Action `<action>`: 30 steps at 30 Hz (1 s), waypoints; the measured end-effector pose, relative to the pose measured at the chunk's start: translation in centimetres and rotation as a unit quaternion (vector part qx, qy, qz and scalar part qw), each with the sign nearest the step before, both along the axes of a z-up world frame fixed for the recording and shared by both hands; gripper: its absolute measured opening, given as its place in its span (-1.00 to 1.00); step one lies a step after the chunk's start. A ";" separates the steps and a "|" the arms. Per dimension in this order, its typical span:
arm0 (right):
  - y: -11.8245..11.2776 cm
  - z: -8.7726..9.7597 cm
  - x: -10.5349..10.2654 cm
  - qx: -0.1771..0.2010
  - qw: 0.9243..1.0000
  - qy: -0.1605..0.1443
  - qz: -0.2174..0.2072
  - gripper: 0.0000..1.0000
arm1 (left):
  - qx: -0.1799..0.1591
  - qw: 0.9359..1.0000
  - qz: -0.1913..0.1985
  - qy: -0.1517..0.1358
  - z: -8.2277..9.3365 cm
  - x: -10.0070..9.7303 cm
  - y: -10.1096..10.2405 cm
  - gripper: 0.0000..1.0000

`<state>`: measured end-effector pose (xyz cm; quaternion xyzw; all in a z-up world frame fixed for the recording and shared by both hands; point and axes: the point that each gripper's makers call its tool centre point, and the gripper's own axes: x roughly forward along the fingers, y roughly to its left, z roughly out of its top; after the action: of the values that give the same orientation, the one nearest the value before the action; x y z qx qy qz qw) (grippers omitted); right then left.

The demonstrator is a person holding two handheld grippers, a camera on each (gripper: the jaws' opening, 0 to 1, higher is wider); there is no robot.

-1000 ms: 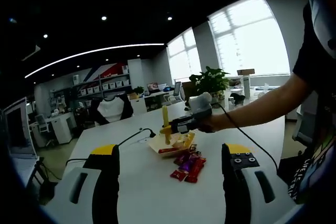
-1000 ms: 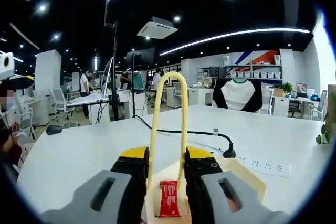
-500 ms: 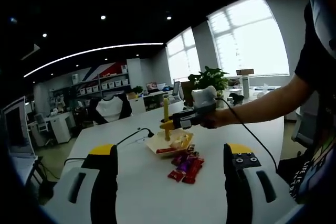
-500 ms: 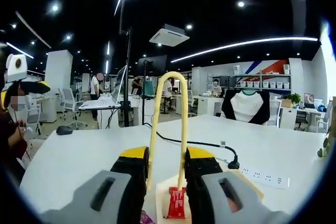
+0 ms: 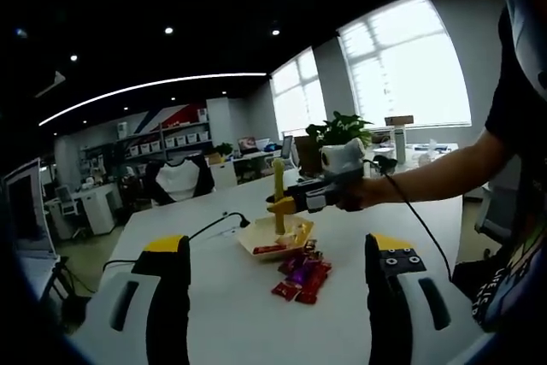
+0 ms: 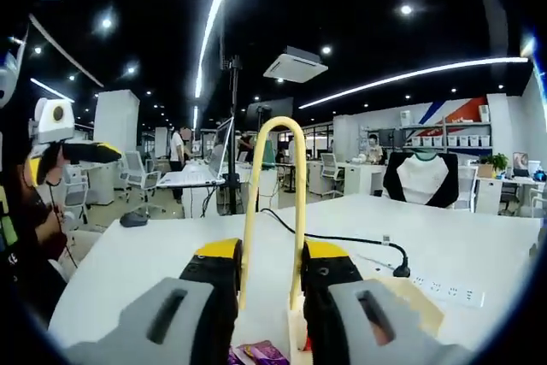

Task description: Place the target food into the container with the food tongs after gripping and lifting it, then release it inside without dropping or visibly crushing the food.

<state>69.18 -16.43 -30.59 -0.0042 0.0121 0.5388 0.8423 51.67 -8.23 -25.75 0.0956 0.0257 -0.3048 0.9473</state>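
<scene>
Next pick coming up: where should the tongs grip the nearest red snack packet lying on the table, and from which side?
Take the red snack packet across its narrow width near the middle, coming down from above. It lies flat on the white table, long and thin, at the near edge of the pile beside the tray, so its long sides look the most open. The right claw already clamps the yellow tongs; squeeze gently.
</scene>
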 end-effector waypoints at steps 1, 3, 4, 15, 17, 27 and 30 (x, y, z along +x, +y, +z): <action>-0.3 -0.3 0.0 -0.004 1.000 0.003 -0.002 -0.53 | 0.001 1.000 0.001 0.000 0.0 0.0 0.0 0.81; -0.2 -0.6 -0.6 -0.008 1.000 0.000 0.011 -0.53 | 0.003 1.000 0.002 0.002 -0.2 -0.2 0.0 0.81; -0.2 -0.8 -0.8 -0.011 1.000 0.000 0.012 -0.53 | 0.003 1.000 0.003 0.002 -0.2 -0.3 0.1 0.81; 0.0 -2.2 -3.8 -0.023 0.997 0.009 0.069 -0.52 | 0.013 1.000 0.005 -0.013 0.0 -0.9 -0.3 1.00; 0.1 -2.5 -4.4 -0.031 0.996 0.003 0.080 -0.52 | 0.012 1.000 0.006 -0.013 0.1 -0.9 -0.3 1.00; 0.9 -4.1 -6.8 -0.052 0.989 0.006 0.138 -0.52 | 0.008 1.000 0.006 -0.003 -0.3 -0.9 0.2 1.00; 1.1 -5.1 -7.6 -0.067 0.986 0.011 0.155 -0.52 | 0.008 1.000 0.008 0.000 -0.5 -0.9 0.3 1.00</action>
<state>61.56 -15.34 -35.73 -0.0562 0.0564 0.6611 0.7461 50.81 -7.91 -26.27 0.1034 0.0286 -0.2971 0.9488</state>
